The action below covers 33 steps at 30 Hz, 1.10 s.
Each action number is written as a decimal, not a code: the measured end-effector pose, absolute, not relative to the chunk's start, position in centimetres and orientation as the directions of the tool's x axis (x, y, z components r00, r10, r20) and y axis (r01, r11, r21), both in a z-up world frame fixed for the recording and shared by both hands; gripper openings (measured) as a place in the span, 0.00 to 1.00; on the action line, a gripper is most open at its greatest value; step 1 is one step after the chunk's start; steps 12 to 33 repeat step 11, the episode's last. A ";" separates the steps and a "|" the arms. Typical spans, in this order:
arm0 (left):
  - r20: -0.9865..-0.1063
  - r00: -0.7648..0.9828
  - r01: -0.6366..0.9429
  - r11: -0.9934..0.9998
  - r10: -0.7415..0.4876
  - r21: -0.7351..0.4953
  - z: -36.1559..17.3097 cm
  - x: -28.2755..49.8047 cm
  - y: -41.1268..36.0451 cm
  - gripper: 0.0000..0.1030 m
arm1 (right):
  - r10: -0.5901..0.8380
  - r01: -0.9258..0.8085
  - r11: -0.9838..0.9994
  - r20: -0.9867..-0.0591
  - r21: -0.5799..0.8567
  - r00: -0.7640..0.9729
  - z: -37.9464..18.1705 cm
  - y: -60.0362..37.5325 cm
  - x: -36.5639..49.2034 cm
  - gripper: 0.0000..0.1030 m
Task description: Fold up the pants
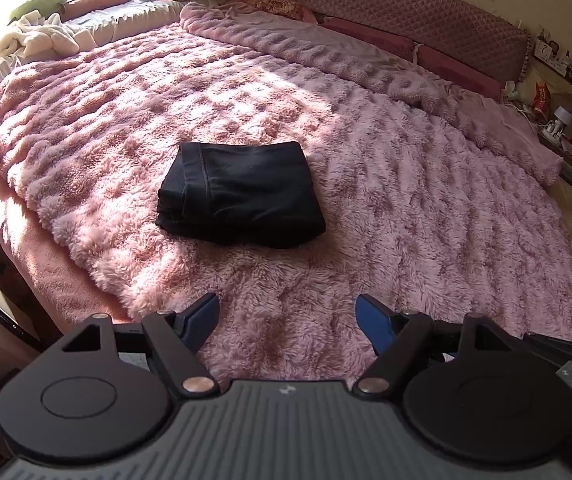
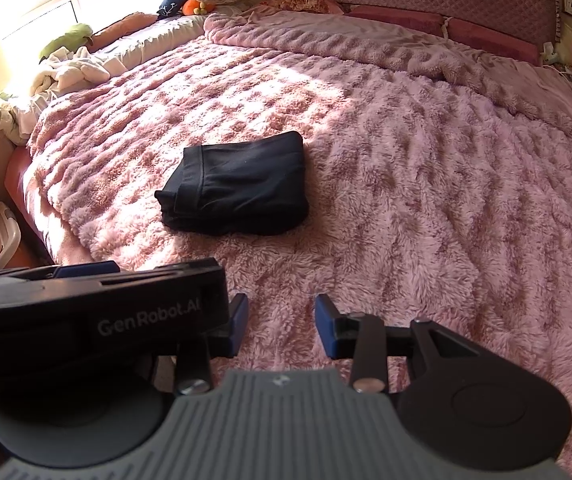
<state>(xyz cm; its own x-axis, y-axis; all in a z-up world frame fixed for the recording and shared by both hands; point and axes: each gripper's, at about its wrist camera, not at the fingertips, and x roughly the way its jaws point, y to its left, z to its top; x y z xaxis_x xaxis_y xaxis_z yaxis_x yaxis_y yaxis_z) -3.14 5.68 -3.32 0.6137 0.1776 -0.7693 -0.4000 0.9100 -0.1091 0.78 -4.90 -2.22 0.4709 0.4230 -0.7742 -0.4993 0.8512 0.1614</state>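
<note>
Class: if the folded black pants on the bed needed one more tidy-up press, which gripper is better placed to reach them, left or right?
Probably left, narrowly. Both the left gripper and the right gripper hang open and empty, short of the pants, which lie nearer the left.

The pants (image 1: 242, 196) are black. The blanket (image 1: 385, 208) is pink and fluffy, with a pattern of small raised squares. The headboard (image 1: 405, 12) is dusty rose with diamond quilting. One pillow (image 1: 278, 6) has a red flower print. The gripper fingers (image 2: 325, 332) are blue on black arms, and the gripper body is grey with ribs.
</note>
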 end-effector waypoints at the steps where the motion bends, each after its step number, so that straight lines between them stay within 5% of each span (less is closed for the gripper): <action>1: -0.769 0.614 -0.400 0.910 0.177 -0.109 -3.3 -3.1 5.7 0.88 | 0.423 -0.499 0.852 -0.774 0.161 0.472 -2.2 -4.9 0.8 0.32; 33: -0.770 0.612 -0.402 0.909 0.180 -0.107 -3.3 -3.1 5.7 0.88 | 0.420 -0.499 0.852 -0.774 0.157 0.474 -2.2 -4.8 0.7 0.33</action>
